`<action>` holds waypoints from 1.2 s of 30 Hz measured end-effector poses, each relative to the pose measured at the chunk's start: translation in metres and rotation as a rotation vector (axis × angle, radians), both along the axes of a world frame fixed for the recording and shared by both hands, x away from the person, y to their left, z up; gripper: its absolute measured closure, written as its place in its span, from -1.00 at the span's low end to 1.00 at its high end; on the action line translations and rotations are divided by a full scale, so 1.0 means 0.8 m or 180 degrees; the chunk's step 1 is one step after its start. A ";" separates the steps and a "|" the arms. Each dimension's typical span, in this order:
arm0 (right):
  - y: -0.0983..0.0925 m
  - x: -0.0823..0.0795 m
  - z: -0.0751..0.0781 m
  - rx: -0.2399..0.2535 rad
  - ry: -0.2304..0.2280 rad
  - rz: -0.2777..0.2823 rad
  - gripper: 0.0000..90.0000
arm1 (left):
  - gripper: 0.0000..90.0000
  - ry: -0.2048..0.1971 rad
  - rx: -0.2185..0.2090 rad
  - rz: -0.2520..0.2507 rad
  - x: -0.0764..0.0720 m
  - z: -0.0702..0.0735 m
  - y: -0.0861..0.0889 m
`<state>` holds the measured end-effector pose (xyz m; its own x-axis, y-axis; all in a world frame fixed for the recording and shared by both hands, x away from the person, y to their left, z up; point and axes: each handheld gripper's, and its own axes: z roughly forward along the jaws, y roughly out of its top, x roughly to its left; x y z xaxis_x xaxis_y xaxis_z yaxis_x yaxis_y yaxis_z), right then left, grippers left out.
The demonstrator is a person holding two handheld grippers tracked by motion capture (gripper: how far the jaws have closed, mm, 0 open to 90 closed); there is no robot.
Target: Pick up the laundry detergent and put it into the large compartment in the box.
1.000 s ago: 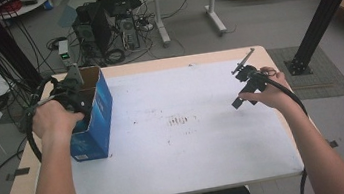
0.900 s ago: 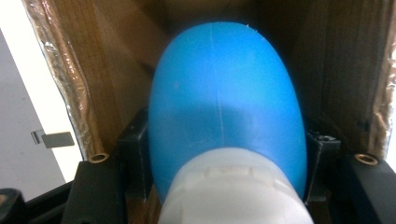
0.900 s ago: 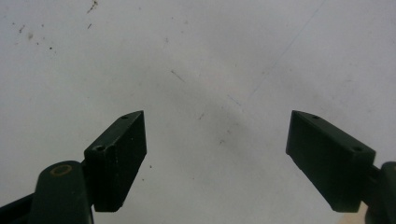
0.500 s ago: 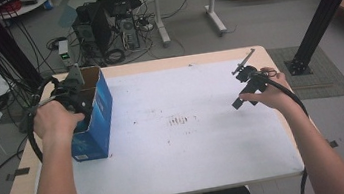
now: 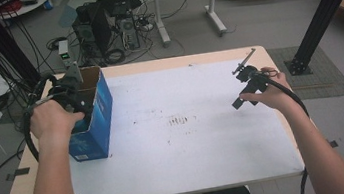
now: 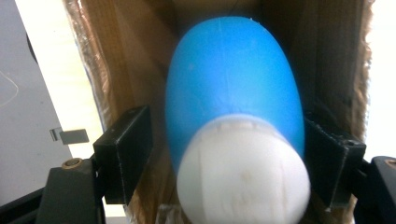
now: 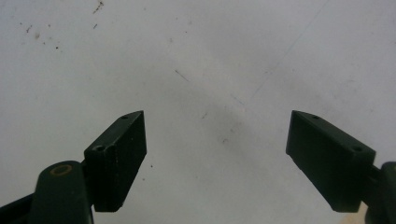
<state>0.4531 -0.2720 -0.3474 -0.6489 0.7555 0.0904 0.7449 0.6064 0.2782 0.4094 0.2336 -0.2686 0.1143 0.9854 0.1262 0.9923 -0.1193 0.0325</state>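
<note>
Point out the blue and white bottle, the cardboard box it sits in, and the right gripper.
blue and white bottle (image 6: 233,88), left gripper view, on its blue body.
cardboard box (image 5: 101,111), high view, on its blue outer side wall.
right gripper (image 7: 215,154), right gripper view, midway between its open fingertips.

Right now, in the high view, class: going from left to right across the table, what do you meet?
Left hand-held gripper → blue box → dark smudges on the white table top → right hand-held gripper.
</note>
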 end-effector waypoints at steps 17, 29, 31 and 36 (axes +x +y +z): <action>0.002 -0.003 0.008 0.0030 -0.0020 0.0013 -0.55 | -0.68 -0.0098 0.0132 -0.0256 -0.014 0.048 -0.029; -0.001 -0.008 0.015 0.0029 -0.0039 -0.0012 -0.55 | -0.69 -0.0293 0.0055 -0.0705 -0.029 0.082 -0.084; -0.001 -0.008 0.016 0.0030 -0.0036 -0.0009 -0.55 | -0.69 -0.0303 0.0032 -0.0819 -0.030 0.084 -0.098; -0.001 -0.009 0.018 0.0028 -0.0040 -0.0011 -0.55 | -0.69 -0.0295 0.0009 -0.1064 -0.031 0.079 -0.134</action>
